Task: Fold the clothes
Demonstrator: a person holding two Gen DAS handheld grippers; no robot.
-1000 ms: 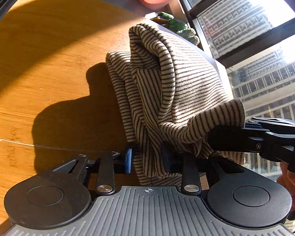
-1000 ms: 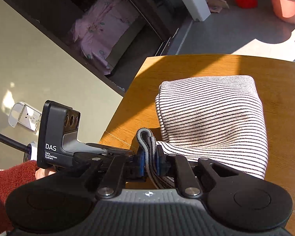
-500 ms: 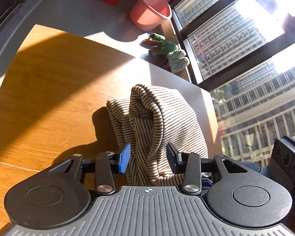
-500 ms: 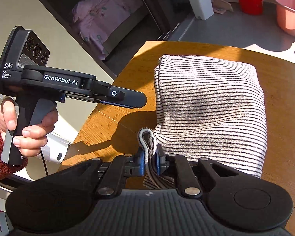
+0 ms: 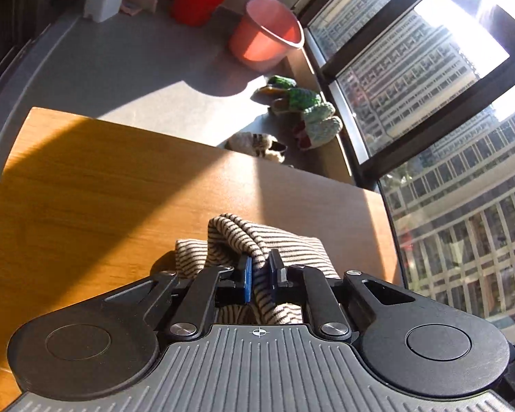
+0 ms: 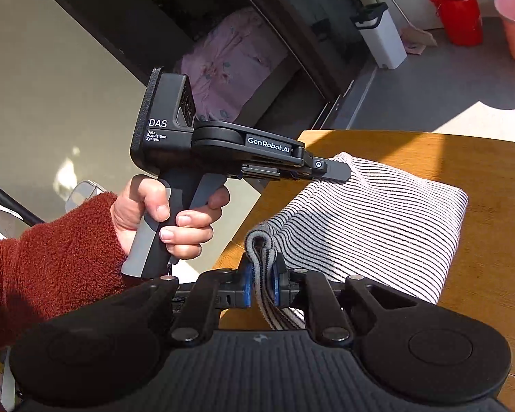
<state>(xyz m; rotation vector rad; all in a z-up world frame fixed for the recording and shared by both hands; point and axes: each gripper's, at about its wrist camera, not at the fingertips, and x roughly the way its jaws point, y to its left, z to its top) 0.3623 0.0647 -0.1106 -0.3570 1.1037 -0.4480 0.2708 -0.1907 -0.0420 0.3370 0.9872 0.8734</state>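
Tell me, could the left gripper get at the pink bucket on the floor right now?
Probably not. The left gripper is shut on the striped cloth, and the pink bucket sits on the floor well beyond the table.

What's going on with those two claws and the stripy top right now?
Left gripper shut on striped garment. Right gripper shut on its bunched edge. Garment folded on wooden table. Nothing in the way.
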